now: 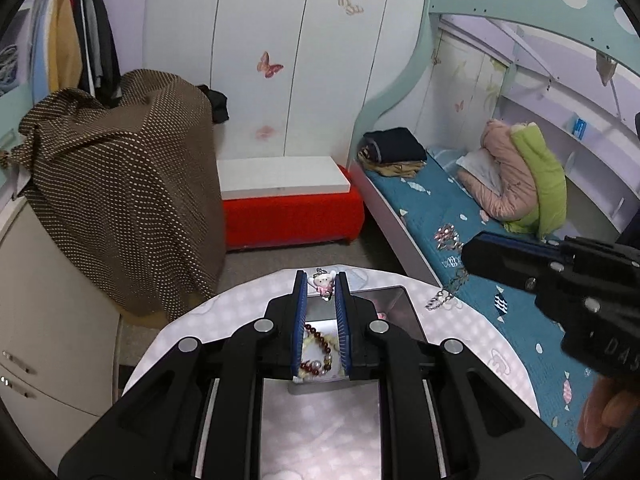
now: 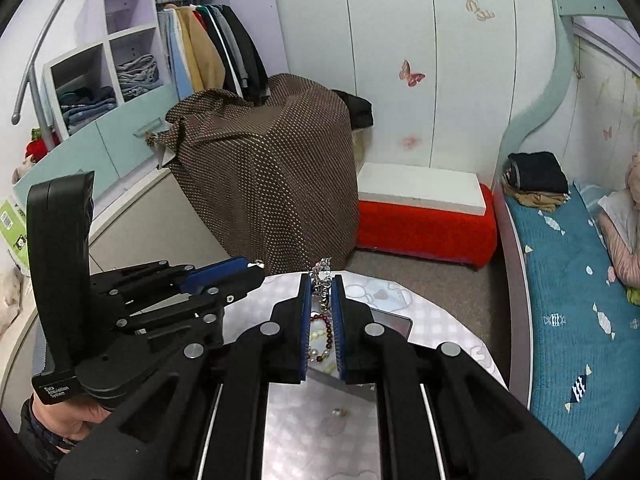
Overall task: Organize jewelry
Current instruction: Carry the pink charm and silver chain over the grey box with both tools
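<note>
jewelry is going into the metal box (image 1: 396, 300): left gripper (image 1: 321, 285) is pinching a doll charm (image 1: 322, 282), right gripper (image 2: 321, 286) a silver chain (image 2: 322, 276), both at twelve o'clock above the bead bracelets (image 1: 318, 346); next, lowering and releasing.

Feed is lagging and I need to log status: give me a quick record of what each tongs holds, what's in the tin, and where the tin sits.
left tongs: shut on pink doll charm
right tongs: shut on silver chain, which dangles
metal tin: open, on round table
in tin: red-and-pearl bead bracelet
tongs position: both above the tin
</note>
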The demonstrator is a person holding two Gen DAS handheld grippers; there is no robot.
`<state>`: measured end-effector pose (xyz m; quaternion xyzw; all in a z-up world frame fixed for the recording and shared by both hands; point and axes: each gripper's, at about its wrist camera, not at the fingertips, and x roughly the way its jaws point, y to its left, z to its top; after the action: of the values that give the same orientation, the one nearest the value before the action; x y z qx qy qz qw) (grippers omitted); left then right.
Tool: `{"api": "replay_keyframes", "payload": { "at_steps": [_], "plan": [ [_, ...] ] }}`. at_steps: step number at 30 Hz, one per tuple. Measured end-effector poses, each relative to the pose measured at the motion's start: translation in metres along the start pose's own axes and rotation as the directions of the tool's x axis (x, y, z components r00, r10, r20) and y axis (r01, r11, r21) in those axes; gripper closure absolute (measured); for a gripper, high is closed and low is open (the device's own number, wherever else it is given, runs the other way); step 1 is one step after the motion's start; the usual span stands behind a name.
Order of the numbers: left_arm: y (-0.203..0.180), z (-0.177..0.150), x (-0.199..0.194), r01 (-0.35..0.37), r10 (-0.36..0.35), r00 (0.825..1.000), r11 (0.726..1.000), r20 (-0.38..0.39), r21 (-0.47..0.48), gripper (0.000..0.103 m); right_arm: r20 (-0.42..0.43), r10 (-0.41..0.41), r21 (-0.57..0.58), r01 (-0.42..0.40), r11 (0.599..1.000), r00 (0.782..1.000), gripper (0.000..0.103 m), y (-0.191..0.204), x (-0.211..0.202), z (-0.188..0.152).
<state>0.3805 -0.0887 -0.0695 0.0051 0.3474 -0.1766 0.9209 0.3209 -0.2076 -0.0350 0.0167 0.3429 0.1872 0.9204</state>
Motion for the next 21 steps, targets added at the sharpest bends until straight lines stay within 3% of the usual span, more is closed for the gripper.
{"api": "replay_keyframes", "payload": {
  "at_steps": [14,21],
  "plan": [
    [0.011,0.005,0.072,0.032,-0.032,0.990,0.999,-0.137,-0.004,0.089,-0.148,0.028,0.103,-0.013,0.995,0.989,0.094,-0.039,0.065,-0.001],
    [0.018,-0.002,0.091,0.040,-0.043,0.984,0.999,-0.173,-0.023,0.089,-0.185,0.039,0.099,-0.021,0.995,0.982,0.094,-0.041,0.078,-0.007]
  ]
}}
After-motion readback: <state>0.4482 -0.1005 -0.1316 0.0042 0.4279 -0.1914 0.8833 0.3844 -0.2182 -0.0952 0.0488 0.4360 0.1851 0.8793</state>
